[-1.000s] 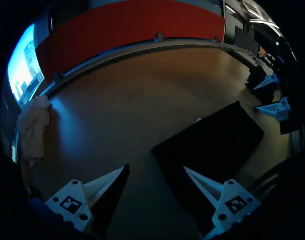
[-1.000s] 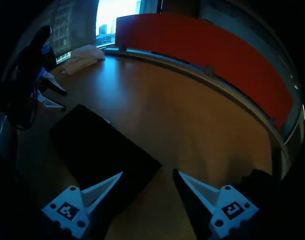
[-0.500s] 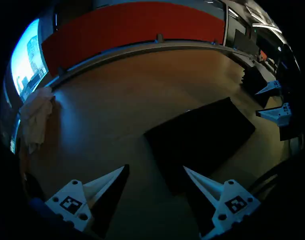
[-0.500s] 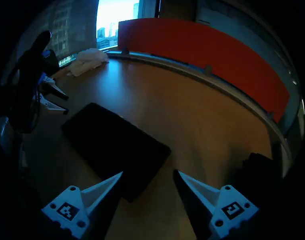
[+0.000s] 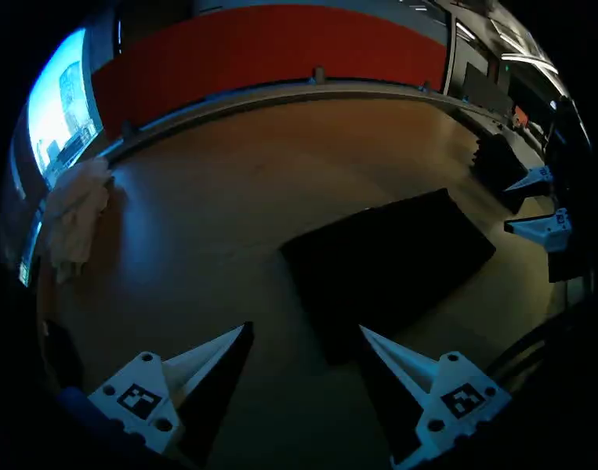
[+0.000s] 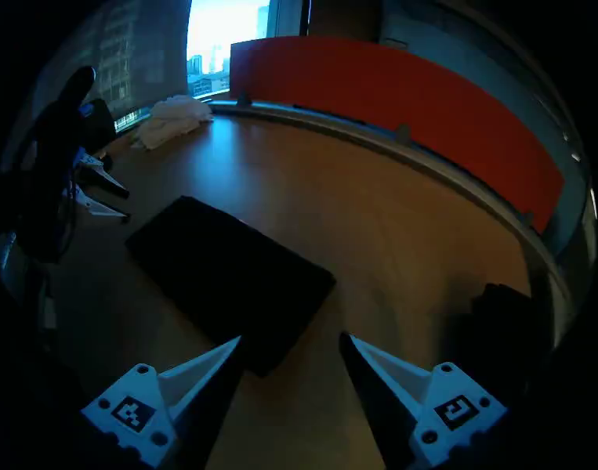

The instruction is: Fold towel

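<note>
A dark folded towel (image 5: pixel 389 262) lies flat on the wooden table (image 5: pixel 220 204), also seen as a black rectangle (image 6: pixel 232 278) in the right gripper view. My left gripper (image 5: pixel 302 337) stands open just short of the towel's near corner, holding nothing. My right gripper (image 6: pixel 291 348) is open as well, its fingers straddling the towel's near corner without touching it. In the left gripper view the right gripper (image 5: pixel 538 205) shows at the far right beyond the towel. In the right gripper view the left gripper (image 6: pixel 103 192) shows at the far left.
A crumpled pale cloth (image 5: pixel 73 211) lies by the window at the table's far edge (image 6: pixel 173 116). A red partition (image 5: pixel 267 43) runs along the back of the table. A dark object (image 6: pixel 498 321) sits on the table at the right in the right gripper view.
Both grippers have drawn back from the towel, which now sits farther ahead of their fingers and lies flat. Neither gripper's opening has changed.
</note>
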A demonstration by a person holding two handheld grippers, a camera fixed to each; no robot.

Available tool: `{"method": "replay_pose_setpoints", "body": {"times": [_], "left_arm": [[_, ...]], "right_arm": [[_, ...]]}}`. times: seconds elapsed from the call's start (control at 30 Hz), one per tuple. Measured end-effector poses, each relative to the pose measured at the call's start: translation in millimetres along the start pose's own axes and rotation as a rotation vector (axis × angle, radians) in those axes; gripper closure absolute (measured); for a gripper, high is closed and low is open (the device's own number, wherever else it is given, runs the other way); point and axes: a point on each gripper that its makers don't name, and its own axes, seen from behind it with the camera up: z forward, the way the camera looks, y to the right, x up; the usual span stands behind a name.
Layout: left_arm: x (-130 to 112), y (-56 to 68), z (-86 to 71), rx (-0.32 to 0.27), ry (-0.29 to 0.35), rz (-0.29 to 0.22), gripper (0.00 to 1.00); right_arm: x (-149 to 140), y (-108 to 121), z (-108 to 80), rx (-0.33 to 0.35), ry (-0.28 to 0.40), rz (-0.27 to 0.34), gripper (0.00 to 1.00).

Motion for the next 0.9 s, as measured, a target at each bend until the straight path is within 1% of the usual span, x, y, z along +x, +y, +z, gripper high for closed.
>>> {"method": "replay_pose_setpoints", "body": {"times": [0.27,0.67,0.9], "left_arm": [[-7,-3.1,-14.2,0.027,0.013,-0.04,0.12],[-28,-8.6,-37.4,0.062,0.03,-0.138,0.12],[-41,-9.3,-49.2,0.08,0.028,-0.167,0.12]], "right_arm": [[0,-2,3.0,0.022,-0.002,-0.026,0.14],[-1,-4,8.0,0.055,-0.013,-0.07,0.13],[-4,-5,12.1,0.075,-0.023,-0.093,0.14]]}}
